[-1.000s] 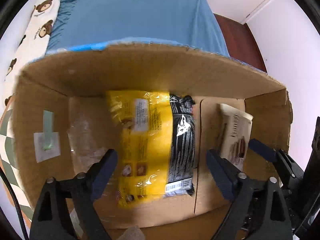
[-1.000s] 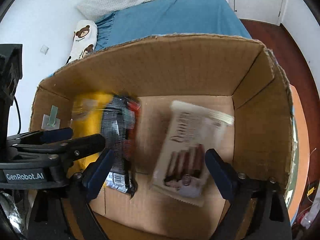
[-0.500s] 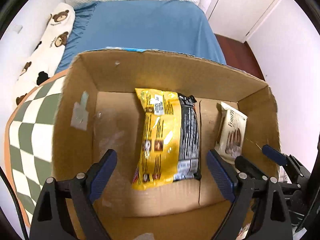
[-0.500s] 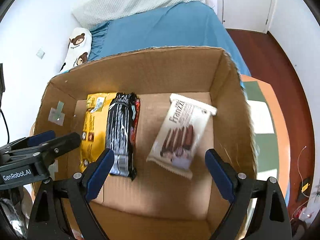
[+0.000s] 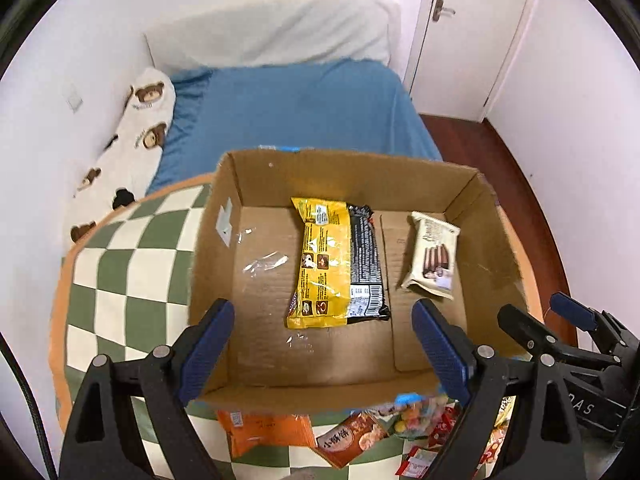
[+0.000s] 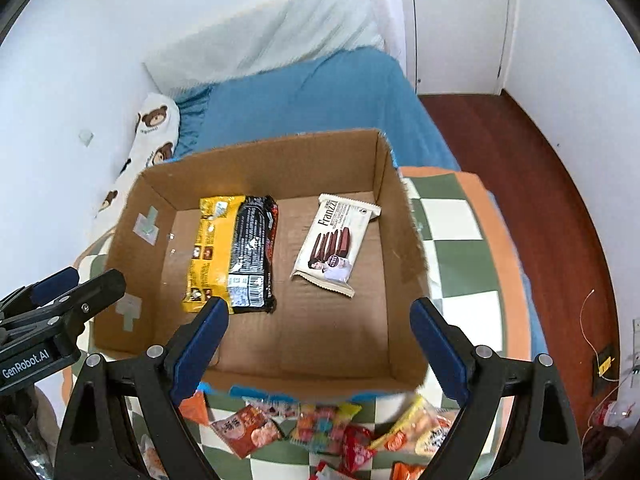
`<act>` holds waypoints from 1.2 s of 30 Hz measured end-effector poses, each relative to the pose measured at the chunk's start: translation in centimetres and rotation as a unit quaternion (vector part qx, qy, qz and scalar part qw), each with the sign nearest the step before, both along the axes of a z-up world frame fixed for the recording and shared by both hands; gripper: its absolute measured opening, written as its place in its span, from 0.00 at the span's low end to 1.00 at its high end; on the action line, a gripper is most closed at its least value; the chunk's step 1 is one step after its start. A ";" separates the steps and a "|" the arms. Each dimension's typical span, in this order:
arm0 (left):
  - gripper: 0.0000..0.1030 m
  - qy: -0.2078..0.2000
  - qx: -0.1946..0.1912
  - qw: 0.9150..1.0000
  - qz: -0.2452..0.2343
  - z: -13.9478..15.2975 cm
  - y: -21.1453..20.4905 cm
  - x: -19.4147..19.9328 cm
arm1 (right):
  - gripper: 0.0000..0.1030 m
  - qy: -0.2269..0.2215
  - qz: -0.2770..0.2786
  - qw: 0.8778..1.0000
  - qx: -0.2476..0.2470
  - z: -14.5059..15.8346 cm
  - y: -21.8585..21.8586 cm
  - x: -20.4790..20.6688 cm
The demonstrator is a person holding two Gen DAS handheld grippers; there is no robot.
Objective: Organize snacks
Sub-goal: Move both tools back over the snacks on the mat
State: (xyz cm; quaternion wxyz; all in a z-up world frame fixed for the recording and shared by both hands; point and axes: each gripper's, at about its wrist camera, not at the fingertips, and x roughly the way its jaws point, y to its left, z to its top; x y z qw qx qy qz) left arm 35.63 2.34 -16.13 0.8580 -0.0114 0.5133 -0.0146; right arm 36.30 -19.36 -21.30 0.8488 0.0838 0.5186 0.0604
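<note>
An open cardboard box [image 5: 208, 264] [image 6: 404, 240] stands on a checkered surface. Inside lie a yellow snack pack [image 5: 320, 264] [image 6: 208, 252], a black pack [image 5: 365, 264] [image 6: 254, 256] against its right side, and a white wafer pack [image 5: 432, 256] [image 6: 334, 244] apart to the right. My left gripper [image 5: 320, 356] is open and empty above the box's near edge. My right gripper [image 6: 318, 352] is open and empty, also above the near edge. Several loose snack packets [image 5: 352, 436] [image 6: 320, 428] lie in front of the box.
The checkered green-and-white cloth [image 5: 120, 280] [image 6: 460, 248] covers the surface under the box. A blue bed [image 5: 292, 112] with a bear-print pillow [image 5: 136, 136] lies behind. A white door [image 5: 468, 32] and red-brown floor [image 6: 540, 200] are at the right.
Both grippers have pulled back and up out of the box, so the whole box and the packets in front came into view. The packs in the box stayed in place.
</note>
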 end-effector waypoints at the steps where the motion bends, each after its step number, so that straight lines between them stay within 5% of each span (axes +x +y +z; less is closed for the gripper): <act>1: 0.88 -0.009 0.003 1.000 -0.001 0.7 -0.2 -0.8 | 0.92 -0.008 -0.002 1.000 -0.003 0.8 -0.1 -0.8; 9: 0.88 -0.036 0.001 0.999 -0.006 3.3 -0.6 -5.5 | 0.92 -0.032 -0.008 0.999 0.007 4.1 -0.8 -5.9; 14: 0.88 -0.022 0.000 1.000 -0.003 2.5 0.0 -8.7 | 0.92 -0.002 -0.006 1.000 0.028 3.2 -0.8 -9.7; 22: 0.88 0.046 0.033 0.998 0.020 -3.8 2.4 -13.5 | 0.92 0.114 0.052 0.992 -0.018 -5.0 0.8 -14.6; 33: 0.88 0.174 0.052 0.982 0.053 -14.1 6.3 -21.2 | 0.91 0.278 0.099 0.950 -0.099 -17.3 0.6 -21.7; 35: 0.88 0.186 0.051 0.979 0.063 -15.0 7.4 -22.3 | 0.84 0.295 0.091 0.946 -0.094 -19.1 0.3 -22.6; 36: 0.88 0.187 0.050 0.979 0.067 -15.2 7.8 -22.6 | 0.69 0.303 0.085 0.945 -0.085 -19.9 0.3 -23.0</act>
